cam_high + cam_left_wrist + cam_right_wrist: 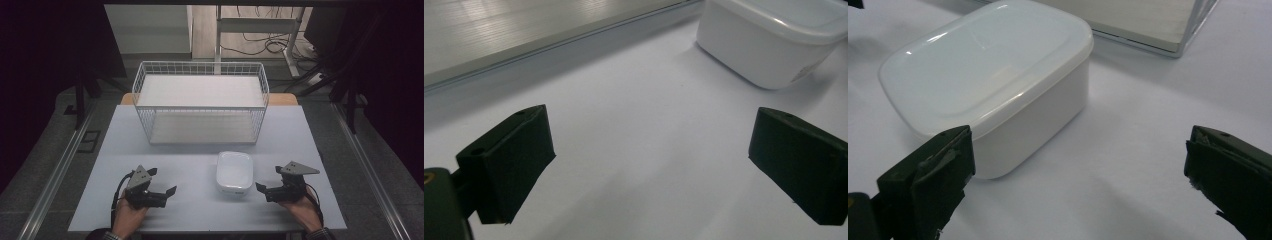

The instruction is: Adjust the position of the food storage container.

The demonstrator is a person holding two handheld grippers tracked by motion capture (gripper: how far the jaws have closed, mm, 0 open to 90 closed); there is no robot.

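1. Resting low near the person's edge of the table (150, 210), the left gripper (161, 182) sits in the person's left hand (127, 217). Its jaws stand wide apart with nothing between them, likely so that they are ready to take hold of something.
2. On the other side, the right gripper (267, 179) sits in the right hand (302, 212). Its jaws are wide apart too, and they hold nothing.
3. Both grippers point inward, toward the middle. That looks like a waiting pose, one on each side of the white box.
4. The white box (234, 172) stands on the table between the two grippers, closer to the right one. Its lid (983, 65) is on and looks pressed down flat. In the right gripper view the box is just past the jaws, so it seems to be the thing to grab.
5. In the left gripper view the box (769, 40) sits farther off, up in the corner.
6. Farther back stands a white wire basket (200, 102). It is open at the top, maybe so the box can go in.
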